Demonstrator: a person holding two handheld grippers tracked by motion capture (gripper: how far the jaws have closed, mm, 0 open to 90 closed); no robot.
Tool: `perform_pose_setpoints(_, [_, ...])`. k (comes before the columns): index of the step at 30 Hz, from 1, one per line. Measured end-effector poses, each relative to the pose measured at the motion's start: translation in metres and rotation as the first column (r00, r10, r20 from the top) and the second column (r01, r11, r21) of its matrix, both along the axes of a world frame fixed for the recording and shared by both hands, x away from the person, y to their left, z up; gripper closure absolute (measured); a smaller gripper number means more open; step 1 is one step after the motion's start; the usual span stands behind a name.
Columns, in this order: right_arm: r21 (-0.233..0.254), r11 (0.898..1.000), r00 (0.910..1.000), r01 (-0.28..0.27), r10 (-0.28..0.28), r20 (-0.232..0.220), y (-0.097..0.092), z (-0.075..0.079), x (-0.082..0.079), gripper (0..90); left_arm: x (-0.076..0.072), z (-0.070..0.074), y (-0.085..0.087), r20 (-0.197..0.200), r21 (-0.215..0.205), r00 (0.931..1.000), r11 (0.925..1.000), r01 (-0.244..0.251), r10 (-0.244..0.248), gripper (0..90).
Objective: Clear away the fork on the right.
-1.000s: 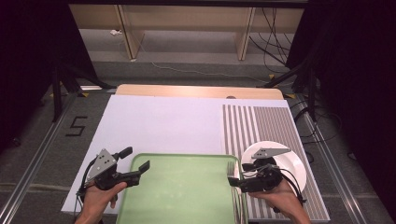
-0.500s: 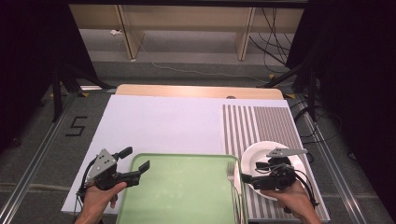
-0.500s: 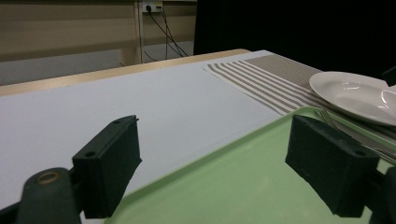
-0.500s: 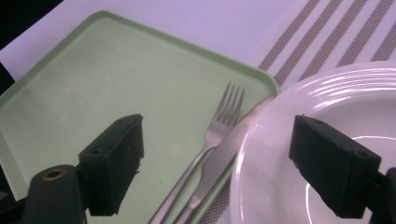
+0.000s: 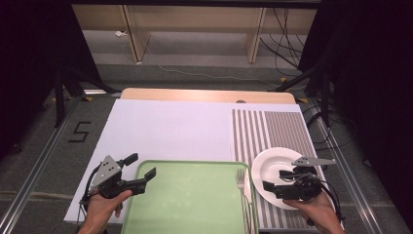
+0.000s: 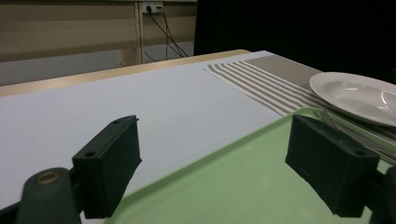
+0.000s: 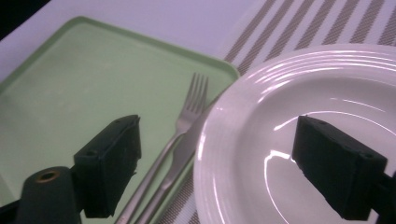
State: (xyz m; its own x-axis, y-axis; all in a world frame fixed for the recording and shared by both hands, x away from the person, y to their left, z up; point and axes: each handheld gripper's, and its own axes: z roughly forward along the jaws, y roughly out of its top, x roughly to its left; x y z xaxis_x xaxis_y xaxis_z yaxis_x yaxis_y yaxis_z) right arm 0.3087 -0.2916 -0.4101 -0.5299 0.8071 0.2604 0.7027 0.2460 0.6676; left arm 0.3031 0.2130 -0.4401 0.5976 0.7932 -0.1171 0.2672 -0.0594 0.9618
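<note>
While my right gripper [image 5: 272, 187] hovered jaws apart over the round white ceramic plate's [image 5: 277, 168] near-left rim, the silver metal fork [image 7: 180, 128] lay just left of that plate, tines pointing away, on the green plastic tray's [image 5: 190, 200] right edge. My left gripper [image 5: 143, 176], also spread, sat farther off at the tray's left corner.

Each hand is gripping a black two-jaw tool: the left gripper [image 5: 145, 177] and the right gripper [image 5: 267, 186] are each carrying a grey three-cornered plate behind the jaws, with a black cable trailing back past the wrist. In the gripper views the jaws are showing as matte black rectangular blocks, each with a small screw hole near its base, and a brass-ringed pivot hole is sitting below the left-hand jaw. The forearms are showing no sleeves.
</note>
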Motion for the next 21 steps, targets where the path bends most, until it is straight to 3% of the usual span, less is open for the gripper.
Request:
perform_pose_setpoints(3, [0.011, 1.000, 0.9998, 0.011, -0.011, 0.015, -0.007, -0.001, -0.001, 16.3, 0.000, 0.000, 0.000, 0.000, -0.001, 1.0000, 1.0000, -0.001, 0.001, 16.7])
perform_pose_setpoints(18, [0.030, 0.994, 0.9949, 0.101, -0.101, 0.007, -0.037, -0.004, -0.005, 16.2, 0.002, -0.001, 0.000, 0.000, -0.003, 1.0000, 1.0000, -0.003, 0.003, 16.8])
perform_pose_setpoints(21, [0.059, 0.990, 0.9921, 0.125, -0.125, 0.002, -0.041, -0.006, -0.005, 16.2, 0.002, -0.001, 0.000, -0.005, 0.001, 1.0000, 1.0000, -0.008, 0.008, 16.8])
